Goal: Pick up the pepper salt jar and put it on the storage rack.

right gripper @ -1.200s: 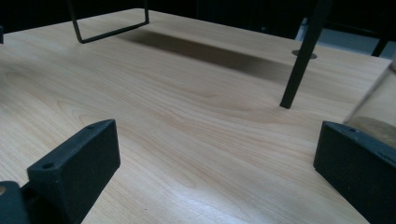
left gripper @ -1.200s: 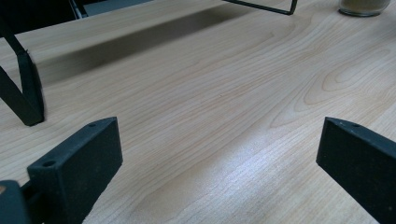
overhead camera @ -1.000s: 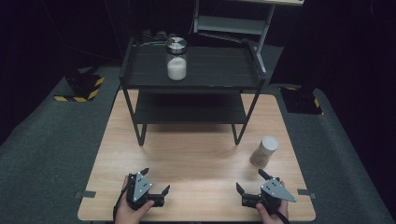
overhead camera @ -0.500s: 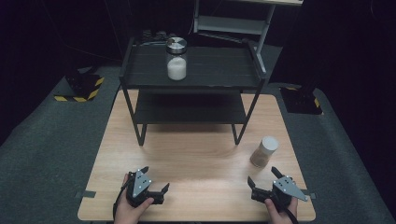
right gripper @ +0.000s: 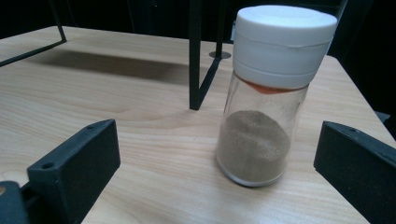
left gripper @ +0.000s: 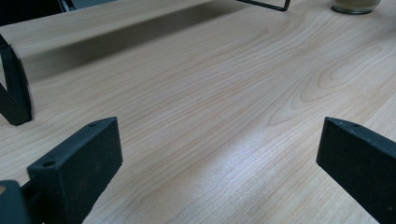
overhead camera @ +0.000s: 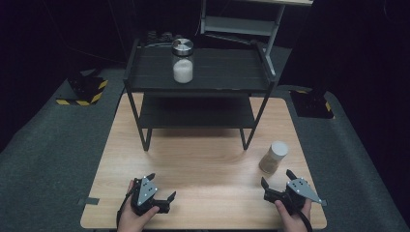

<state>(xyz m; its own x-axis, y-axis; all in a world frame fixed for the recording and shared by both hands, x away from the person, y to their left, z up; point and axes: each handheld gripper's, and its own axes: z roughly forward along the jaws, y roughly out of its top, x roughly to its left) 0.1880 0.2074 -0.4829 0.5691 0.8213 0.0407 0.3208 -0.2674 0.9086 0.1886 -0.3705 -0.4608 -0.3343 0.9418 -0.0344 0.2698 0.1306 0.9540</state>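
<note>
Clearly the jar [right gripper: 268, 93] stands upright on the table [overhead camera: 203, 159] just ahead of the right gripper [overhead camera: 286, 186], whose jaws gape wide; the left gripper [overhead camera: 154, 189] is equally agape, over bare wood. Glass, light, slick, breakable: best clasped mid-body, below the white cap [right gripper: 284, 39].

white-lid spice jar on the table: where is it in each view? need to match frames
High view: jar stands at the table's right, just ahead of the right gripper.
Left gripper view: its base alone, cut off at the top right edge.
Right gripper view: centre right, upright, ahead of the open fingers.
Shared landmark: the black shelf's leg beside the jar.
</note>
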